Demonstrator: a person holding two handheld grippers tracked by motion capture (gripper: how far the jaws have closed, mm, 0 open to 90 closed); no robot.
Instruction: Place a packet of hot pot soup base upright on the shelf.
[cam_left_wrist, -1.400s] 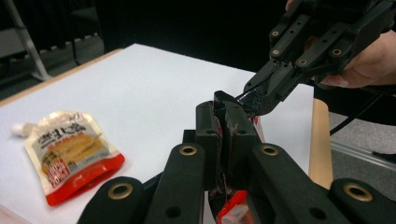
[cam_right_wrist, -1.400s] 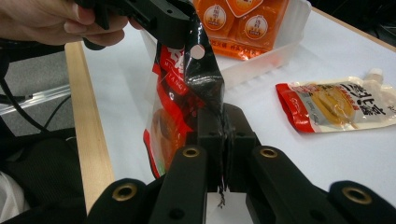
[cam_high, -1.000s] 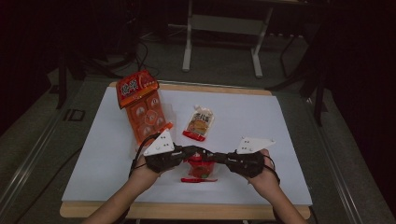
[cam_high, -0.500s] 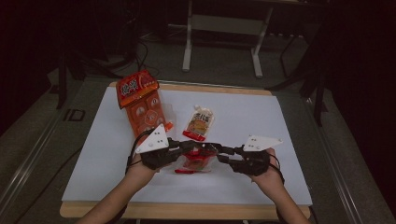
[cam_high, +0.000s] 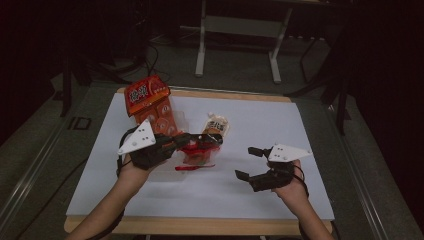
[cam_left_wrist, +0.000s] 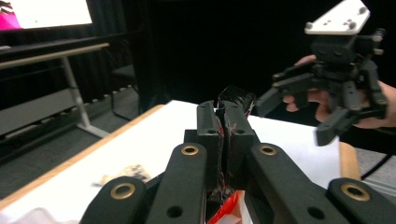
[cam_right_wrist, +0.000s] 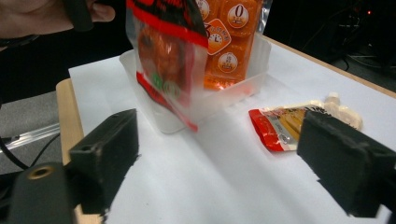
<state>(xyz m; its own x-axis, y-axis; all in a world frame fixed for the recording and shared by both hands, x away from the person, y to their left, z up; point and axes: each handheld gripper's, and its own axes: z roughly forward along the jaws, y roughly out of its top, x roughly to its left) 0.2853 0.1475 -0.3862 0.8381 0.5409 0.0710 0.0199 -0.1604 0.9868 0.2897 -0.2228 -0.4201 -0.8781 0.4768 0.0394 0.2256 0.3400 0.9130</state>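
Left claw (cam_high: 212, 140) pinches the red snack packet (cam_high: 196, 150) just above the clear tray (cam_right_wrist: 205, 100), right claw (cam_high: 246, 162) just opened empty; the one-edged pinch could let it slip.

Looks like some kind of lab or recording studio, not a home. Everything's dark with black curtains around, there's a white-topped table (cam_high: 310, 125) with a wooden edge, a metal-legged bench (cam_high: 240, 30) behind it, cables (cam_high: 145, 60) on the grey floor, and a lit screen (cam_left_wrist: 46, 11) off in the corner.
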